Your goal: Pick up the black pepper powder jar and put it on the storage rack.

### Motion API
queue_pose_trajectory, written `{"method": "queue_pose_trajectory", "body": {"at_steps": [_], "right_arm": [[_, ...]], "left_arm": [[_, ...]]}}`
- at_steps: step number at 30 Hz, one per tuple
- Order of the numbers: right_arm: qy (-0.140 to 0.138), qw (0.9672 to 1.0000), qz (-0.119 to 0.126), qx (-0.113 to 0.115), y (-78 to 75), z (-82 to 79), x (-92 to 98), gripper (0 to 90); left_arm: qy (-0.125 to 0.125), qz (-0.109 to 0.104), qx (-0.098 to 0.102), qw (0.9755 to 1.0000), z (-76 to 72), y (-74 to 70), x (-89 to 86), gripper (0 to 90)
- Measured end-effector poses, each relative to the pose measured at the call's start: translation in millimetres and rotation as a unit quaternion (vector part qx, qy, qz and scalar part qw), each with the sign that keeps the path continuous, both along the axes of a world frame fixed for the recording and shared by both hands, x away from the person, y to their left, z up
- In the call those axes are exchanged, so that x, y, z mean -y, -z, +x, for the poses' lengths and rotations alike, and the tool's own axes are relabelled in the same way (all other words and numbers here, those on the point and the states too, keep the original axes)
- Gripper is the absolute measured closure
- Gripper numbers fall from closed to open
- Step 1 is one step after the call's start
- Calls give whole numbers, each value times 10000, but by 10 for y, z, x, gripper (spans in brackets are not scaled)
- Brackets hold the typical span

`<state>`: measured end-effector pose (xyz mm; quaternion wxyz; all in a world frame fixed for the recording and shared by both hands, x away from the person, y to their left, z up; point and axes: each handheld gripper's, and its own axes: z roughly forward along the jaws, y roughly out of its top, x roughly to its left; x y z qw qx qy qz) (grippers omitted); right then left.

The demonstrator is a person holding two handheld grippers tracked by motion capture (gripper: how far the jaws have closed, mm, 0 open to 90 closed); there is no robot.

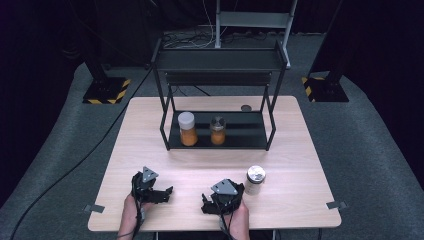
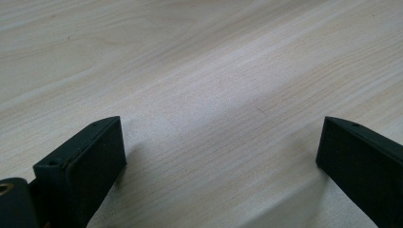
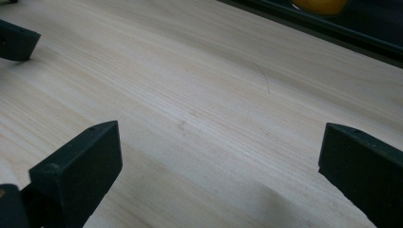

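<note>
mostly pale wood table (image 1: 150, 130) | grey carpet (image 1: 370, 150) | dark bg

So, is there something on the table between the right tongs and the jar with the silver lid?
Nothing visible. The right tongs, jaws open, rest just left of the silver-lidded jar, with bare table between them.

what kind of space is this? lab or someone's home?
Likely a lab recording rig: wooden table on grey carpet, dark curtains, hazard-striped stand bases, and a black shelf rack staged with jars.
</note>
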<state>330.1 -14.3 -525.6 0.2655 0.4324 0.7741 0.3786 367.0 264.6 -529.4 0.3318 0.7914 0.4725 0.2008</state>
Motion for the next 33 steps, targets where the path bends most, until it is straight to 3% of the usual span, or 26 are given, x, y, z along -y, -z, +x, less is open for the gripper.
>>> {"method": "queue_pose_trajectory", "body": {"at_steps": [3, 8, 16, 22, 33], "right_arm": [[-35, 10000, 69, 44, -4, -10, 16, 0], [-178, 9997, -64, 138, -2, -32, -13, 0], [-267, 9992, -73, 274, -6, -82, 18, 0], [-271, 9985, 320, 352, -34, -165, 125, 0], [7, 9931, 449, 1082, -378, -456, 350, 0]], "left_arm": [[-5, 11, 4, 10000, -4, -1, 3, 21], [6, 36, 12, 10000, -5, -3, 2, 21], [10, 42, 14, 10000, -5, -4, 2, 20], [8, 51, 22, 10000, -6, -4, 3, 20], [9, 57, 39, 10000, -8, -4, 5, 20]]}}
